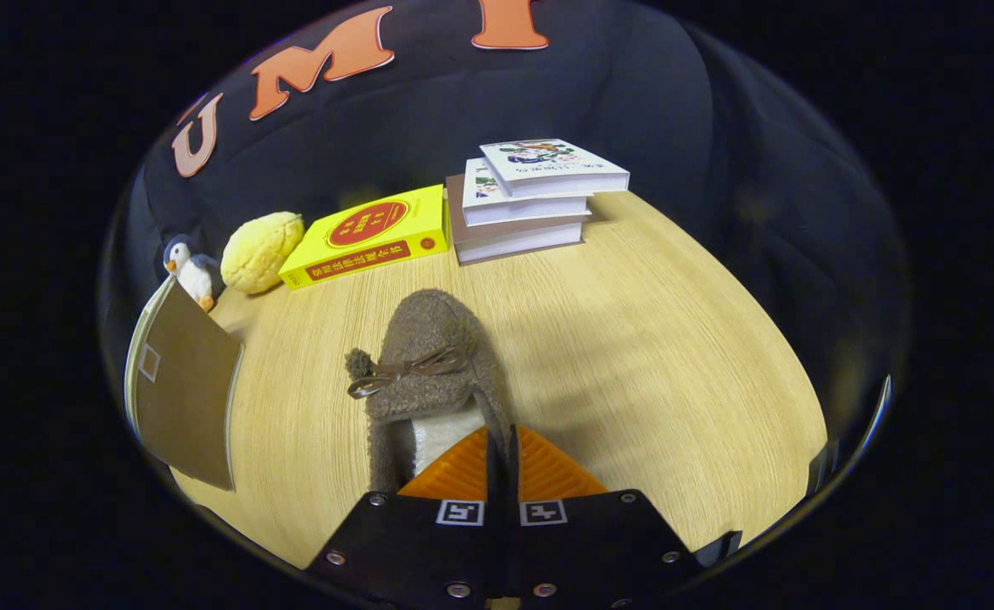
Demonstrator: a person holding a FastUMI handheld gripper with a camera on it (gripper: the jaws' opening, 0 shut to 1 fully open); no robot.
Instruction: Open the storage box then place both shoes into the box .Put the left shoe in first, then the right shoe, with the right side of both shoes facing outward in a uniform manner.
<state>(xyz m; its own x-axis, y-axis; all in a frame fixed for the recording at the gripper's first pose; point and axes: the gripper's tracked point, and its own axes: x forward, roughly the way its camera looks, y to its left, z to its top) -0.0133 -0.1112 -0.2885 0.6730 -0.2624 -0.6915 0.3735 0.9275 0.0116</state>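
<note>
A fuzzy brown shoe (429, 364) with a small bow on top is held at its rear collar by the gripper (501, 453), whose two fingers are pressed together on the right-hand edge of the shoe's opening, with the pale lining showing just to their left. The toe points away from the fingers, toward the far side of a light wooden table (674, 356). Whether the shoe is lifted or resting on the table cannot be told for sure. To the left of the shoe stands a brown flap with a pale edge (183, 390), probably the opened lid or door of the storage box; the inside of the box cannot be seen. Beyond it sit a small penguin toy (191, 269) and a yellow bun-shaped object (262, 252), then a yellow book (367, 235) and a stack of books (530, 199) at the back. The step in hand appears to be carrying a shoe to the box. The next move likely calls for swinging left toward that opening while keeping the grip firm and turning the shoe so its right side faces outward.
</note>
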